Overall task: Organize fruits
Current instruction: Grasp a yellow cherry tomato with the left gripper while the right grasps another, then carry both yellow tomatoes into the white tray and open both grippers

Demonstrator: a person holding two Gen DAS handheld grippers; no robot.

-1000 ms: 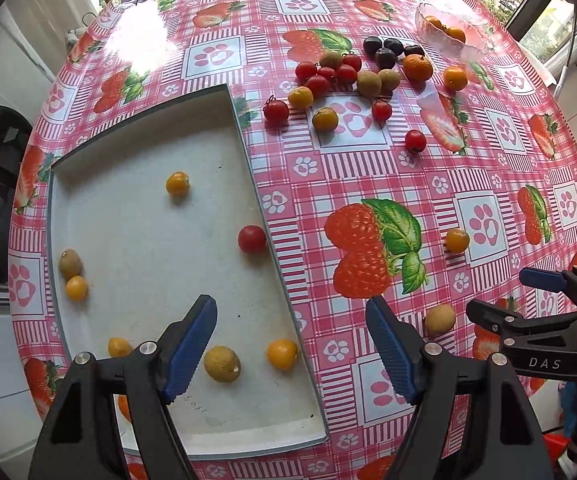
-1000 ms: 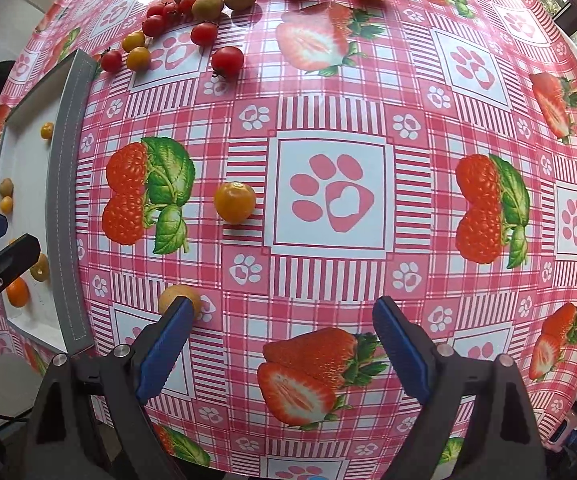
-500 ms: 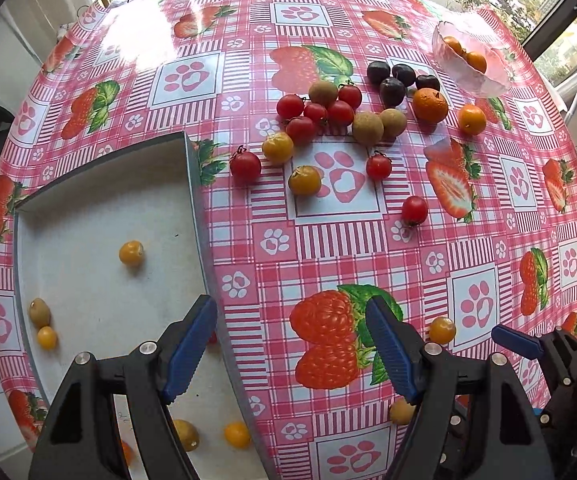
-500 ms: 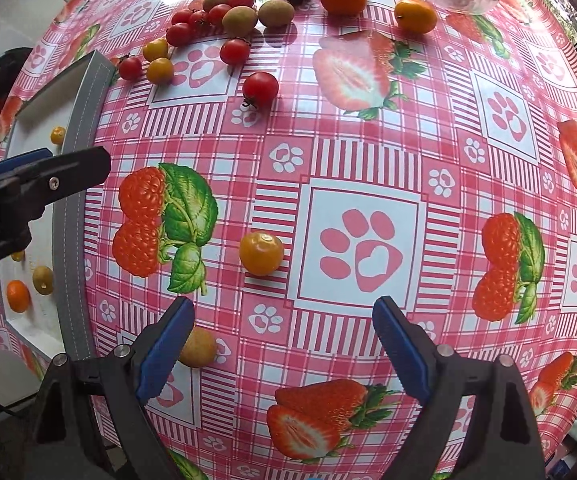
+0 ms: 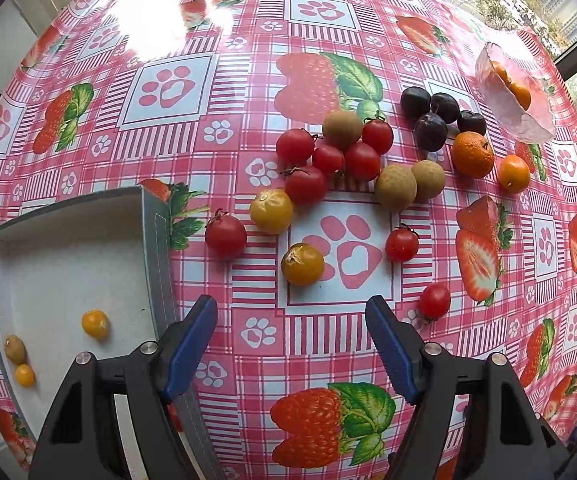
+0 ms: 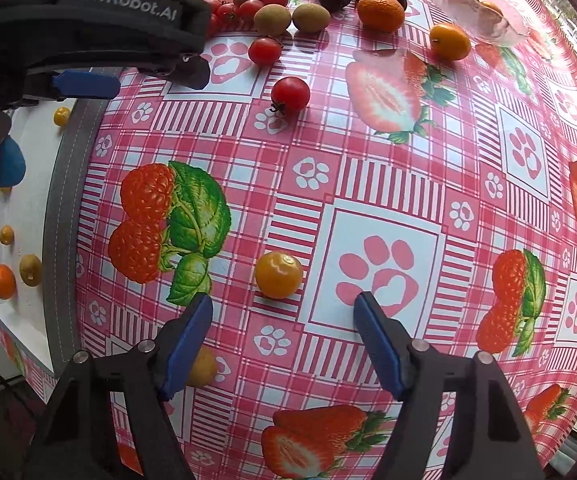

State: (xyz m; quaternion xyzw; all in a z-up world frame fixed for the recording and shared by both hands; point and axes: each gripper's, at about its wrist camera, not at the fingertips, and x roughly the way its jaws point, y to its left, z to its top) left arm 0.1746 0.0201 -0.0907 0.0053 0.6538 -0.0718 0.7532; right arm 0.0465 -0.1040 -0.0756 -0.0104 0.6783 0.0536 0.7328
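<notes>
My left gripper [image 5: 291, 334] is open and empty over the tablecloth, just right of the white tray [image 5: 150, 216]. Ahead of it lie an orange-yellow tomato [image 5: 302, 264], a yellow tomato [image 5: 271, 211], red cherry tomatoes [image 5: 225, 235], brown longans [image 5: 395, 187], dark plums [image 5: 430, 131] and an orange [image 5: 473, 154]. The tray holds a small orange fruit [image 5: 95, 323]. My right gripper [image 6: 283, 332] is open and empty, close behind an orange tomato [image 6: 279, 275]. A yellow fruit [image 6: 202, 366] sits behind its left finger. The left gripper [image 6: 84, 84] shows at upper left.
A pink glass bowl [image 5: 516, 98] with oranges stands at the far right, also in the right wrist view [image 6: 484, 16]. A kumquat [image 5: 513, 173] lies near it. The tray's grey rim [image 6: 62, 200] runs along the left, with several fruits inside [image 6: 30, 270]. A window borders the table's far side.
My left gripper moved forward and right, off the tray and toward the fruit cluster. My right gripper moved forward, closer to the orange tomato. Both stayed open.
</notes>
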